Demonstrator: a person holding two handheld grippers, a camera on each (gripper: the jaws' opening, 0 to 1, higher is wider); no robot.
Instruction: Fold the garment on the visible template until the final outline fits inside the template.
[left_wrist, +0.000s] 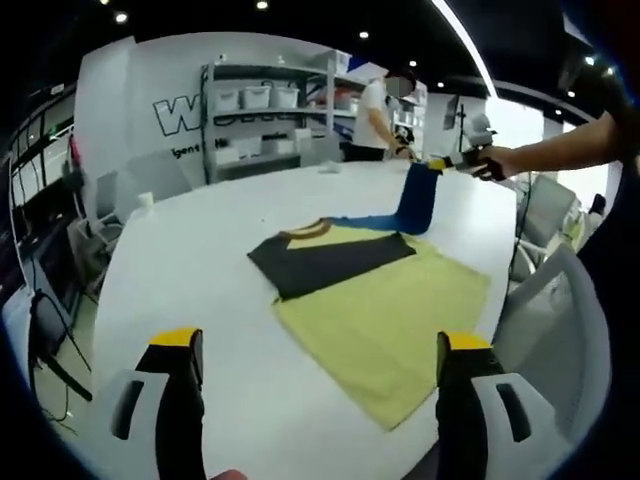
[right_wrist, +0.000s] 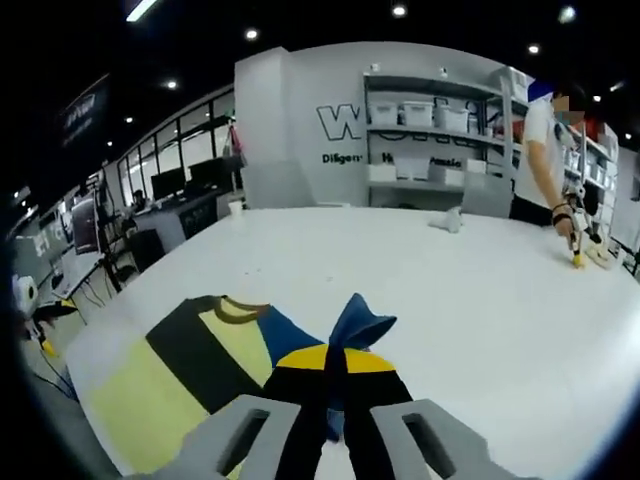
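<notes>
- Garment (left_wrist: 345, 262): a shirt with yellow, black and blue panels lies on the white surface (left_wrist: 200, 260), toward the surface's right edge as seen in the left claw view. The body lies mostly flat; the collar faces the far edge.
- Yellow-green template (left_wrist: 390, 335): lies flat on the surface, partly under the garment and extending toward the near right edge.
- Blue sleeve (left_wrist: 417, 198): lifted clear of the surface and pulled upward toward the far right edge.
- Right claw (left_wrist: 440, 166): clenched on the blue sleeve; in the right claw view the blue fabric (right_wrist: 352, 330) is pinched between the jaws and bunches above the tips.
- Left claw (left_wrist: 320, 345): released, jaws well apart, grasping nothing, held above the near edge of the surface, apart from the garment.
- Background: a person (left_wrist: 378, 118) stands at the far edge; shelves with bins (left_wrist: 262, 110) stand behind.
</notes>
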